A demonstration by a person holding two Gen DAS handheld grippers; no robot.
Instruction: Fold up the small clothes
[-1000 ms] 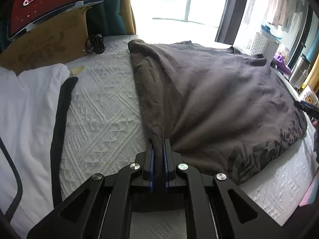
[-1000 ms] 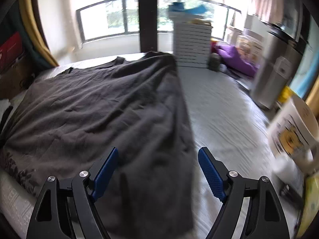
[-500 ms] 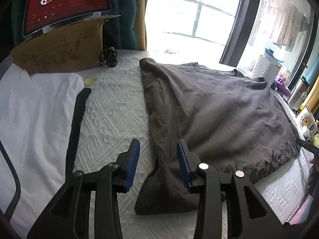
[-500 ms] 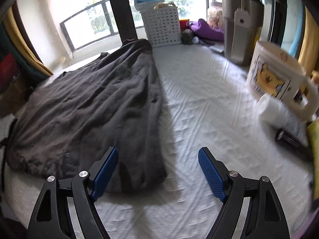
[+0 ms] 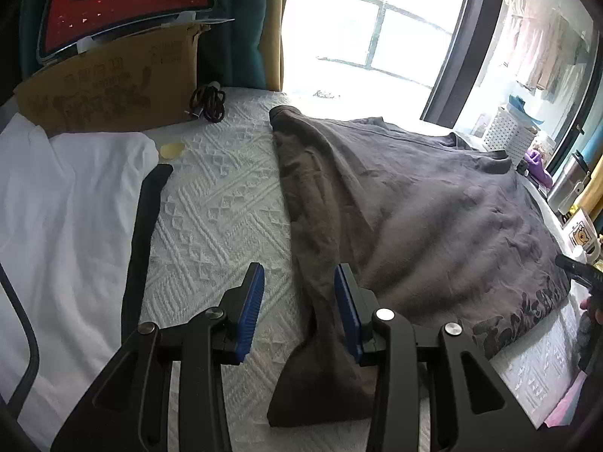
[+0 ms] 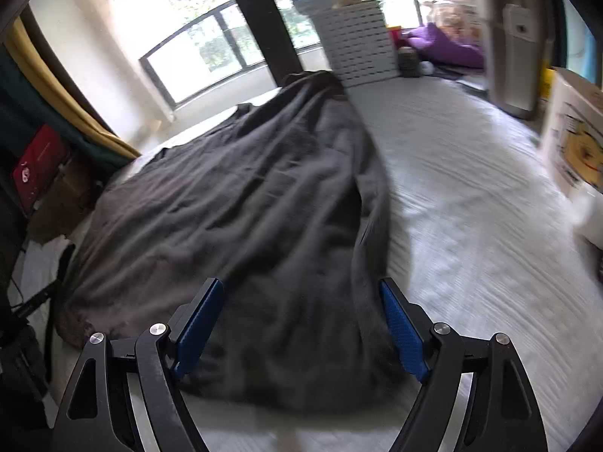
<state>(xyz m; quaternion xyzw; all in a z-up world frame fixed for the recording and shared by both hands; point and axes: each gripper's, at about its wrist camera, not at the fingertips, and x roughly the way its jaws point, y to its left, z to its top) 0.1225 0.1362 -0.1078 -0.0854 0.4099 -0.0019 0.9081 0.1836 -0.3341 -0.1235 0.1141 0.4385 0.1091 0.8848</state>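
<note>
A dark grey T-shirt (image 5: 433, 218) lies spread on the white textured bedspread (image 5: 218, 218), with a dark print along its near hem. My left gripper (image 5: 299, 310) is open over the shirt's left edge. A bunched fold of that edge runs between the blue pads (image 5: 252, 310) close to the right one, and neither pad presses on it. In the right wrist view the same shirt (image 6: 245, 207) fills the left half of the bed. My right gripper (image 6: 301, 329) hovers wide open above the shirt's near right corner with nothing gripped.
A white garment (image 5: 56, 226) and a black strap (image 5: 139, 248) lie left of the shirt. Behind them stand a cardboard box (image 5: 105, 90), a red-screened tablet (image 5: 124, 3) and a coiled cable (image 5: 209, 101). A white basket (image 6: 358, 45) and a printed container (image 6: 576, 143) stand at the right.
My left gripper has opened and let go of the shirt's left edge, which now lies slack on the bed. The right gripper stayed open and swung back over the shirt's corner.
</note>
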